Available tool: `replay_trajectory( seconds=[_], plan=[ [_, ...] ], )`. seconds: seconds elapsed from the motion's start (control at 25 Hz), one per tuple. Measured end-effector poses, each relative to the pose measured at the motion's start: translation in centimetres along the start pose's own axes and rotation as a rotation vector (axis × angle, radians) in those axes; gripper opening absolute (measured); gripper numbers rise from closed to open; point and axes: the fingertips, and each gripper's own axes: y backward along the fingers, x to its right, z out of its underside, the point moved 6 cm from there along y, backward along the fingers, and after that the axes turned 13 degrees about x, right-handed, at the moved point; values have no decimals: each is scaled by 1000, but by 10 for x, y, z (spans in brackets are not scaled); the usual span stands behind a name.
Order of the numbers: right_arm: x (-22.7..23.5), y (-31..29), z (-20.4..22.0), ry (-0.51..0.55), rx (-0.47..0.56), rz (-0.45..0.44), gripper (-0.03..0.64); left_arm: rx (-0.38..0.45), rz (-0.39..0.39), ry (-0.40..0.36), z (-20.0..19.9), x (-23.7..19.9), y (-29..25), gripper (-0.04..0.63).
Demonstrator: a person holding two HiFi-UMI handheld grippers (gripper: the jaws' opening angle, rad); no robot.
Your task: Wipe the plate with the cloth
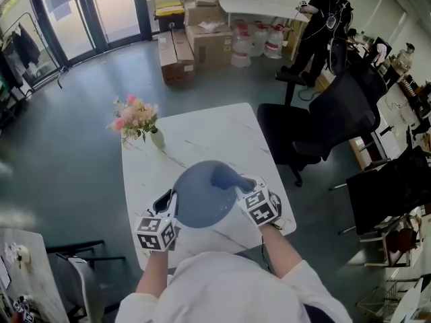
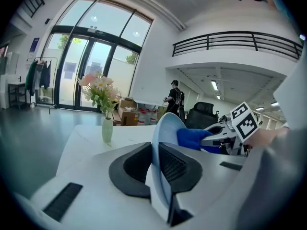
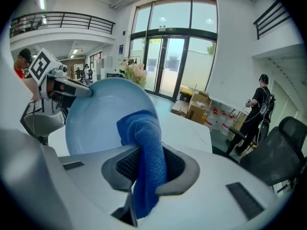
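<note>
A light blue plate (image 1: 202, 195) hangs tilted above the white marble table (image 1: 202, 136), held by its rim in my left gripper (image 1: 170, 204). Seen from the left gripper view, the plate (image 2: 163, 133) stands on edge between the shut jaws of that gripper (image 2: 156, 169). My right gripper (image 1: 248, 184) is shut on a blue cloth (image 1: 225, 175), whose bunched end presses on the plate's upper face. In the right gripper view the cloth (image 3: 146, 152) runs up from the gripper (image 3: 146, 174) onto the plate (image 3: 96, 114), and the left gripper (image 3: 72, 87) shows at the plate's far rim.
A small green vase of pink flowers (image 1: 139, 121) stands at the table's far left corner. A black office chair (image 1: 323, 123) sits right of the table. Cardboard boxes (image 1: 192, 39) and water jugs lie on the floor beyond, near a standing person (image 1: 323, 25).
</note>
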Motion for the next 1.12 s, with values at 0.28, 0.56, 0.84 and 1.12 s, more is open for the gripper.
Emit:
replay_trajectory(
  seconds=[0.28,0.56,0.84,1.12],
  plan=[
    [-5,2,-26,-82,140,-29,92,4,2,104,6,-1,-3,44],
    [-1,7,-25,-152,197,-27,92,22,0,184,5,-6,-10,44],
    [2,15,-30,-238,308,-29,92,27,-43,344,20,-21,-15,44],
    [0,24,-22,-326,332,-41,92,-21,-112,424,47,-43,-29,44]
  ],
)
